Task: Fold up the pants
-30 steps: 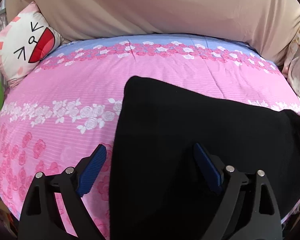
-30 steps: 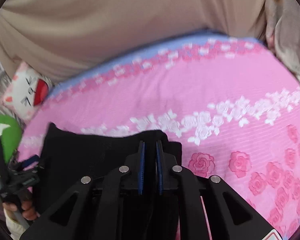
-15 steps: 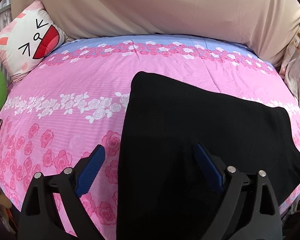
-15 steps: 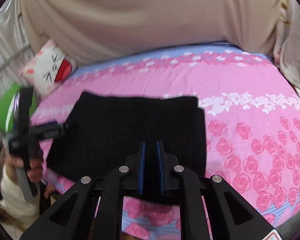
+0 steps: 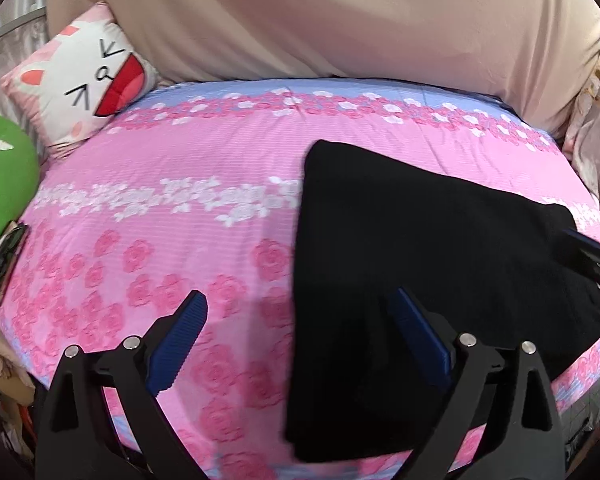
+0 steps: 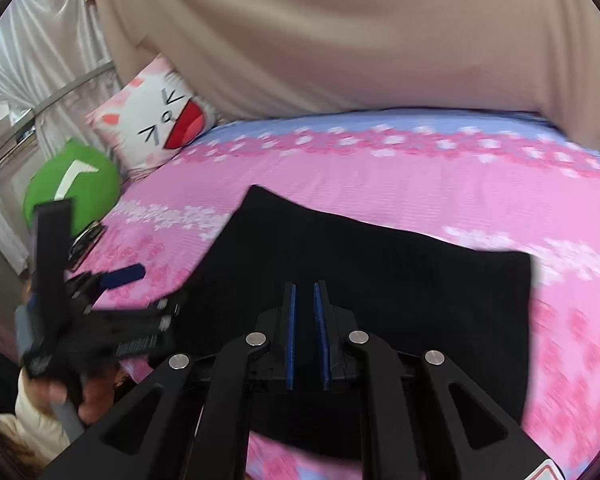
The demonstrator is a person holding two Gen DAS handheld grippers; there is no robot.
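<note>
The black pants (image 5: 420, 264) lie folded into a flat rectangle on the pink floral bedsheet (image 5: 180, 184), near the bed's front edge. They also show in the right wrist view (image 6: 380, 264). My left gripper (image 5: 300, 320) is open and empty, hovering above the pants' left edge. It appears in the right wrist view (image 6: 112, 280) at the left, held by a hand. My right gripper (image 6: 304, 312) has its pads nearly together with nothing between them, raised above the pants. Its tip shows at the right edge of the left wrist view (image 5: 592, 258).
A white cat-face pillow (image 5: 84, 84) and a green plush cushion (image 5: 0, 180) sit at the bed's left. A dark phone-like object (image 5: 4, 264) lies by the cushion. A beige curtain (image 5: 340, 20) hangs behind the bed. The bed's front edge (image 5: 260, 468) is close below.
Both grippers have pulled back and up from the pants, which stay folded on the bed. The right gripper has stayed shut, the left open.
</note>
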